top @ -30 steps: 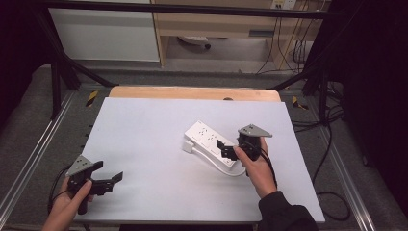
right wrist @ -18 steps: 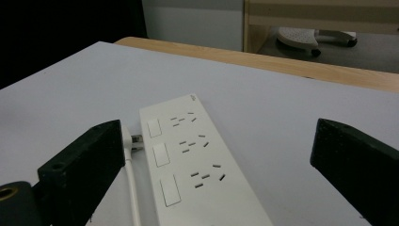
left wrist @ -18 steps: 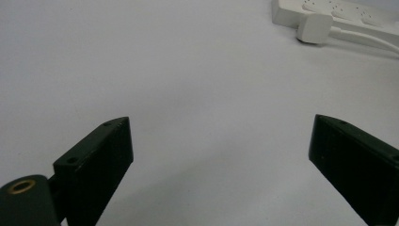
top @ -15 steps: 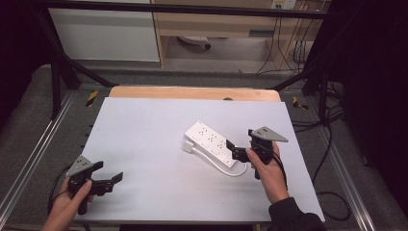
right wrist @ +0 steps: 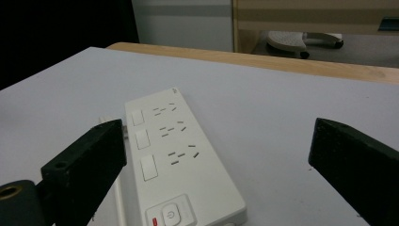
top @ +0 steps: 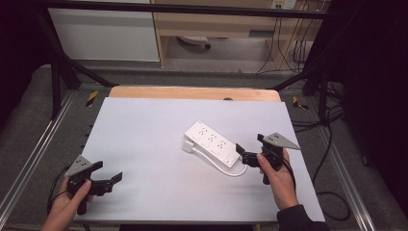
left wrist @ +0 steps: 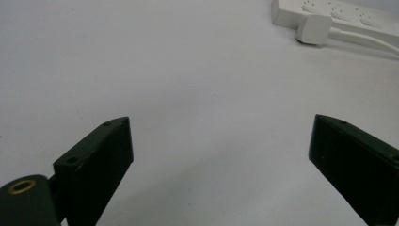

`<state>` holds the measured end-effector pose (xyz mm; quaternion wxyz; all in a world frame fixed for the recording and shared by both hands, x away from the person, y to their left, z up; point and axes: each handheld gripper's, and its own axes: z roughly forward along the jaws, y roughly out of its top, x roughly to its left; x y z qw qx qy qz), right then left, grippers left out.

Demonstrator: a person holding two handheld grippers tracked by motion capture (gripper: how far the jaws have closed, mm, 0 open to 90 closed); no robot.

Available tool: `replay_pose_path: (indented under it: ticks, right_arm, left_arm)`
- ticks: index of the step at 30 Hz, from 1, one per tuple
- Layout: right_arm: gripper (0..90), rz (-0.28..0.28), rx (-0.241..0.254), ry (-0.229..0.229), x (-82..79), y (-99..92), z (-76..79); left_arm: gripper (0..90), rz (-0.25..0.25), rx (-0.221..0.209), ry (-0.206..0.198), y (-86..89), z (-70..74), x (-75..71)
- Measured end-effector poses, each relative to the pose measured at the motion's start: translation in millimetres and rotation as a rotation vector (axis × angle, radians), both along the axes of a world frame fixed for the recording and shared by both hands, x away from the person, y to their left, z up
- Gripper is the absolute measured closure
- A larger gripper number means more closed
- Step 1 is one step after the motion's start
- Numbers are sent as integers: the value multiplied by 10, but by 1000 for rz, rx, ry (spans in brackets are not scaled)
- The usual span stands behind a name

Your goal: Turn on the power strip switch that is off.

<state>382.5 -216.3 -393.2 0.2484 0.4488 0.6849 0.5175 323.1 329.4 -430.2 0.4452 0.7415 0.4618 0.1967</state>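
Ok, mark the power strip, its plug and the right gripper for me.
power strip (right wrist: 176,155): right gripper view, top face by the sockets.
plug (left wrist: 314,29): left gripper view, white body.
right gripper (top: 246,155): high view, midway between its open jaws.

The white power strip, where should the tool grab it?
Probably across the narrow width of the power strip, at its switch end beside the right tool. It lies flat, long and slim, so open jaws could straddle its two long sides from above.
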Motion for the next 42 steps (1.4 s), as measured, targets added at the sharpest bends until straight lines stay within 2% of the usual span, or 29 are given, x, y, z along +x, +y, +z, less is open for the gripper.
replay_pose_path:
  ticks: [12, 27, 34, 42]
  right_arm:
    - [60, -39, 17, 0, -97, -270, -70]
    - [69, -90, -18, 29, -159, -606, -293]
    - [68, -104, -47, 75, -216, -747, -458]
    - [54, -95, -106, 178, -305, -798, -617]
  left_arm:
    - [70, -1, -1, -3, 6, 4, -3]
    - [70, -5, 1, -4, 4, 4, -3]
    - [70, -2, -2, -4, 5, 3, -6]
    - [70, -8, 2, -3, 1, 3, -6]
